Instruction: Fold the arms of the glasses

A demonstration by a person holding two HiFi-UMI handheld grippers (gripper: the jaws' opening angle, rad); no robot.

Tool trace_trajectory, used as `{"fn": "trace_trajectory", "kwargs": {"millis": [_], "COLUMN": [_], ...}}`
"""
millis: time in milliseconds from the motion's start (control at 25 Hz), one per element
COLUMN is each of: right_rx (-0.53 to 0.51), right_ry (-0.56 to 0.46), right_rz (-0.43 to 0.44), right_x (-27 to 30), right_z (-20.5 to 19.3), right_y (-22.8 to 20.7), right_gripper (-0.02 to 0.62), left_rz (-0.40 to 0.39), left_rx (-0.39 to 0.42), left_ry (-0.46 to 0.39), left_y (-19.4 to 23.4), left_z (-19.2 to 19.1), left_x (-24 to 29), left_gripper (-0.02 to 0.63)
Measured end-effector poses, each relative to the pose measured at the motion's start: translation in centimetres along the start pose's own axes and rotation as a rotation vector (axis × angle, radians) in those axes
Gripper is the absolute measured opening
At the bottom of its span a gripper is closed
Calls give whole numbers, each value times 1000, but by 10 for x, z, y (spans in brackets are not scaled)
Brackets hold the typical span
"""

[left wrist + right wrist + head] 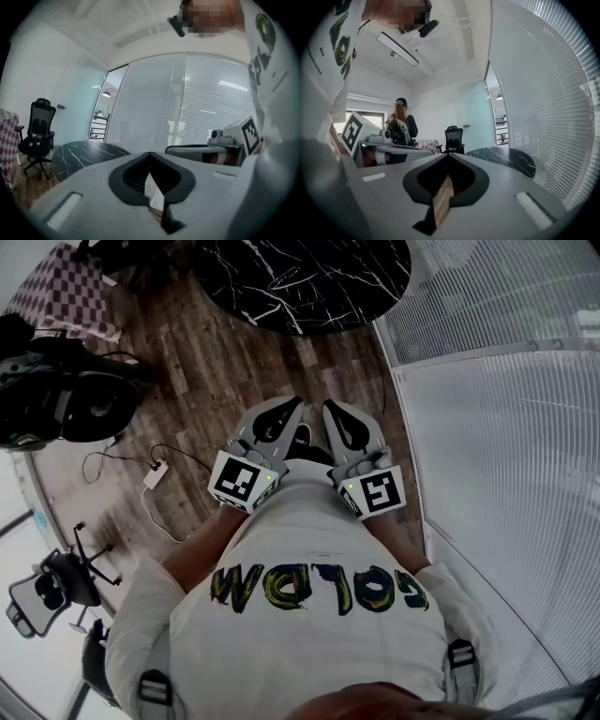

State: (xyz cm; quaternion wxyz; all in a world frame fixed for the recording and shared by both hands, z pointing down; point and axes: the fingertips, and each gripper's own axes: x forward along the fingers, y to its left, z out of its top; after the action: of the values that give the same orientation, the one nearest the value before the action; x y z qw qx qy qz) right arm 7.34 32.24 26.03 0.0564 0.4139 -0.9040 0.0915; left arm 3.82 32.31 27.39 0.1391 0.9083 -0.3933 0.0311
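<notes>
Close against the person's white sweatshirt (pixel 309 652), the left gripper (pixel 279 416) and the right gripper (pixel 339 418) sit side by side, almost touching. Each is a smooth pale-grey shell lined with matte black pads, and each carries a cube with black-and-white square markers. In the left gripper view the jaws meet at their tips with nothing between them, and only a thin sliver of background shows lower down. In the right gripper view the jaws are likewise drawn together tip to tip and empty, with a strip of floor showing through the slit. The glasses cannot be made out in any view.

Below the grippers lies a wood-plank floor (pixel 206 371) with streaky brown grain. A round black marble table (pixel 309 277) with white veins stands ahead. Finely ribbed white blinds (pixel 506 427) curve along the right. A pink-and-white checkered cloth (pixel 66 292) shows at the upper left, and a thin white cable (pixel 155 474) loops across the floor.
</notes>
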Motion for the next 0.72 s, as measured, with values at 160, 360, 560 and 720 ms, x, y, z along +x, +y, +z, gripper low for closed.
{"fn": "trace_trajectory", "kwargs": {"millis": [160, 360, 560, 720], "right_rx": [3, 9, 54, 68], "right_ry": [-2, -9, -39, -29], "right_rz": [1, 2, -7, -16], "right_x": [-3, -9, -16, -14], "right_z": [1, 1, -4, -9], "right_y": [-1, -9, -24, -36], "right_gripper": [2, 2, 3, 3], "left_rz": [4, 11, 14, 39], "left_rx": [1, -1, -9, -25], "left_ry": [2, 11, 31, 46], "left_y": [-3, -8, -14, -4], "left_z": [1, -2, -13, -17], "left_x": [0, 8, 19, 27], "left_gripper": [2, 2, 2, 2]}}
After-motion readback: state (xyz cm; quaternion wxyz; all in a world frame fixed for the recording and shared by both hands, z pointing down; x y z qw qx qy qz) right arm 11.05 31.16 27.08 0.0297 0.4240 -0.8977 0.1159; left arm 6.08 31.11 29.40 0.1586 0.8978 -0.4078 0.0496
